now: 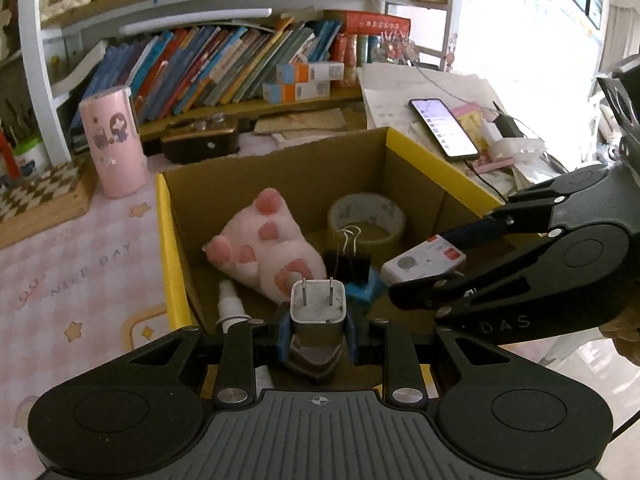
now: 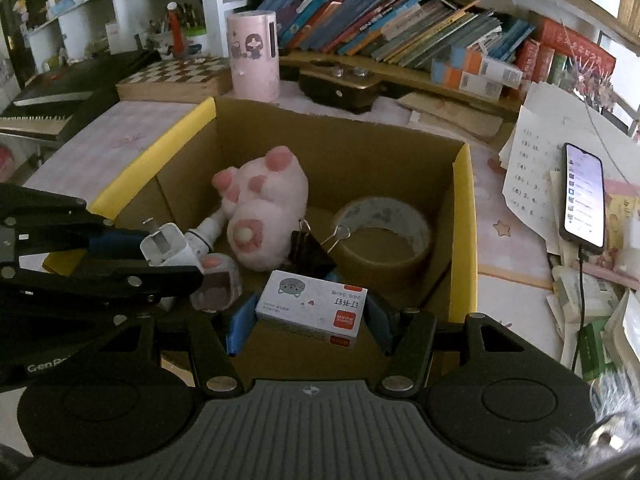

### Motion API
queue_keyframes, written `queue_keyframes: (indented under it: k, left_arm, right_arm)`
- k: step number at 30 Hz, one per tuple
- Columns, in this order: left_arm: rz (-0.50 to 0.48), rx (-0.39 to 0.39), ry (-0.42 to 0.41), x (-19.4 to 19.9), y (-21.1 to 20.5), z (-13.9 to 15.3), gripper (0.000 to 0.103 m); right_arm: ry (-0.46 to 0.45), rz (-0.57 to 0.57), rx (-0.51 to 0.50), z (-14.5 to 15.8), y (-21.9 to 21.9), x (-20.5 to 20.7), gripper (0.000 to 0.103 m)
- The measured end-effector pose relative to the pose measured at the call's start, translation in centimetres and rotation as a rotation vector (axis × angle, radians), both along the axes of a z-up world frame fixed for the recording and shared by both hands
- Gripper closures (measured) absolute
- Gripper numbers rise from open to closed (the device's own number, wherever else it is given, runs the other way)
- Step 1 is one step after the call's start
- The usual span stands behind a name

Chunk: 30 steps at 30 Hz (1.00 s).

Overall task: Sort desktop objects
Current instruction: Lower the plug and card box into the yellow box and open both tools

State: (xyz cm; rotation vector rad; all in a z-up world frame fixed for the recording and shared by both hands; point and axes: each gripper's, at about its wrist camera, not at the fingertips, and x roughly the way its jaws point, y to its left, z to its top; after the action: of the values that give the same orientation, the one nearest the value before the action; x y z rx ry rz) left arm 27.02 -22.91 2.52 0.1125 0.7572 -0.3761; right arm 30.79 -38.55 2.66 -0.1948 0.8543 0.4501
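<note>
- Left wrist view: our left gripper (image 1: 318, 334) pinches a charger (image 1: 318, 300) over the box (image 1: 168, 240)
- Our right gripper (image 2: 308, 322) has fingers clamped on a staple box (image 2: 310, 308) above the tape (image 2: 382, 232) and plush paw (image 2: 264, 204)

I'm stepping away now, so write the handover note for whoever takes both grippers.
Left gripper: shut on the white plug charger, prongs up, over the cardboard box.
Right gripper: shut on the staples box, also over the box.
Already inside: plush paw, tape roll, binder clip, small white bottle.
Left: release both into the box.
</note>
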Motion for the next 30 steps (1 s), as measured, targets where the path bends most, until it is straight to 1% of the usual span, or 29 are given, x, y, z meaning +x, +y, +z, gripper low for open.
queue_keyframes:
  k: [5, 11, 13, 15, 16, 17, 19, 21, 24, 27, 29, 30]
  left_arm:
    - [0.004, 0.007, 0.003, 0.0, -0.2, 0.0, 0.078]
    - [0.016, 0.012, -0.026, -0.5, -0.2, 0.2, 0.076]
    - [0.010, 0.015, -0.041, -0.9, -0.1, 0.4, 0.072]
    - [0.014, 0.018, -0.064, -1.4, 0.0, 0.7, 0.061]
    - [0.017, 0.014, -0.080, -1.7, 0.1, 0.9, 0.058]
    - [0.023, 0.009, -0.098, -2.1, 0.2, 1.1, 0.053]
    - [0.041, -0.004, -0.133, -3.0, 0.6, 1.7, 0.048]
    - [0.064, -0.014, -0.165, -3.8, 1.0, 2.4, 0.038]
    - [0.101, -0.028, -0.210, -5.1, 2.0, 3.3, 0.031]
    - [0.150, -0.050, -0.237, -6.3, 3.4, 4.0, 0.027]
    - [0.183, -0.061, -0.254, -7.2, 4.5, 4.3, 0.024]
    - [0.201, -0.065, -0.264, -7.8, 5.2, 4.4, 0.021]
  right_arm:
    - [0.020, 0.024, -0.008, 0.1, 0.0, 0.5, 0.047]
    - [0.015, 0.036, -0.009, 0.0, 0.0, 0.5, 0.046]
    - [0.009, 0.035, -0.015, 0.0, 0.1, 0.3, 0.045]
    - [0.003, 0.024, -0.016, 0.0, 0.0, 0.0, 0.045]
    - [0.002, 0.016, -0.008, 0.0, 0.0, -0.1, 0.043]
    - [-0.002, 0.004, 0.006, 0.1, -0.2, -0.3, 0.041]
    - [-0.020, -0.021, 0.029, 0.4, -0.6, -0.9, 0.041]
    - [-0.048, -0.042, 0.040, 0.9, -0.7, -1.7, 0.041]
    - [-0.101, -0.081, 0.063, 1.6, -0.8, -3.3, 0.040]
    - [-0.157, -0.121, 0.088, 2.4, -0.6, -5.0, 0.036]
    - [-0.198, -0.147, 0.100, 2.9, -0.3, -6.2, 0.035]
    - [-0.218, -0.164, 0.106, 3.2, -0.2, -6.8, 0.035]
